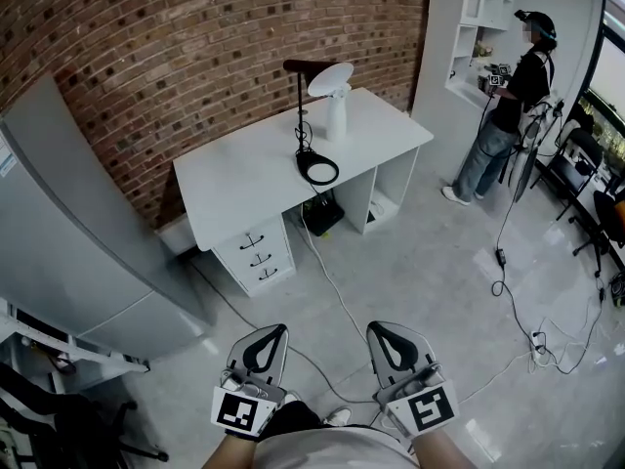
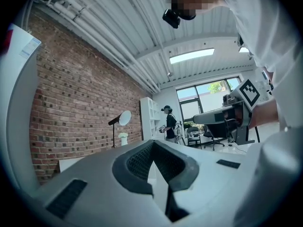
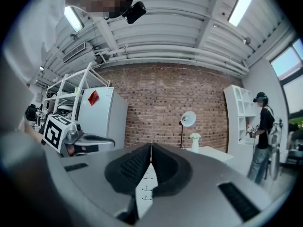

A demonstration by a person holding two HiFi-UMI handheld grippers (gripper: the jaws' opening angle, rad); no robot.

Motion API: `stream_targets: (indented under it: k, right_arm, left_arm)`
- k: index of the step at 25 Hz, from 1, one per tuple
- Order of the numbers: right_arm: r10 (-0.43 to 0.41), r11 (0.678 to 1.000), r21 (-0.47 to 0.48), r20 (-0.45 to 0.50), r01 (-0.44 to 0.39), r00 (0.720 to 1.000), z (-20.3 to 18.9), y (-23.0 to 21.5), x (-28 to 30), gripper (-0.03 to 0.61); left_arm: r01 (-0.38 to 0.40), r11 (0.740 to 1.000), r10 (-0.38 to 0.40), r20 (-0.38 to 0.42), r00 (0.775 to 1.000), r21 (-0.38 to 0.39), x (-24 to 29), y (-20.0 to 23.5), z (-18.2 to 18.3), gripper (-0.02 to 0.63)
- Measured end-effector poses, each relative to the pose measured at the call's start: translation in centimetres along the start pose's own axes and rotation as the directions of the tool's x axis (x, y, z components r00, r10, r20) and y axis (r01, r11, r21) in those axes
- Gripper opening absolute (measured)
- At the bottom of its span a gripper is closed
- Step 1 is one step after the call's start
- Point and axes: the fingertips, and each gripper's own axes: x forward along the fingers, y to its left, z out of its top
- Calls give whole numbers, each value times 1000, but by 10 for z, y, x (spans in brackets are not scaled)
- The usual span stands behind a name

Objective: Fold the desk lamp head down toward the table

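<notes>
Desk lamp point(image 1: 299, 115) on the white counter point(image 1: 234, 189) before the brick wall point(image 1: 195, 47): ring base flat, black pole upright, long axis vertical, white round head point(image 1: 330, 78) raised and tilted at the top. A white vase point(image 1: 337, 117) stands just beside the pole. Left claw point(image 1: 266, 340) and right claw point(image 1: 393, 338) are clenched and empty, well apart from the counter, with a cable point(image 1: 332, 291) on the floor between

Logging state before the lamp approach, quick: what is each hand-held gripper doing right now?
Left hand-held gripper: closed, holding nothing.
Right hand-held gripper: closed, holding nothing.
</notes>
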Motion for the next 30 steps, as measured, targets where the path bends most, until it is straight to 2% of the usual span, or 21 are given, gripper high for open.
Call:
stream_targets:
  k: [5, 10, 22, 30]
  right_arm:
    - [29, 999, 20, 1, -29, 1000, -10, -2, 3, 18]
    - [9, 999, 47, 0, -9, 1000, -13, -12, 25, 18]
    - [-46, 999, 4, 2, 46, 999, 12, -30, 134, 18]
    - [-71, 996, -58, -25, 70, 997, 23, -32, 202, 18]
  left_arm:
    - [-12, 1000, 12, -18, 1000, -1, 5, 5, -7, 8]
    - [9, 1000, -10, -15, 1000, -8, 23, 20, -14, 8]
    - [98, 994, -98, 17, 995, -40, 96, 112, -24, 8]
    - [159, 985, -158, 23, 987, -70, 121, 167, -33, 8]
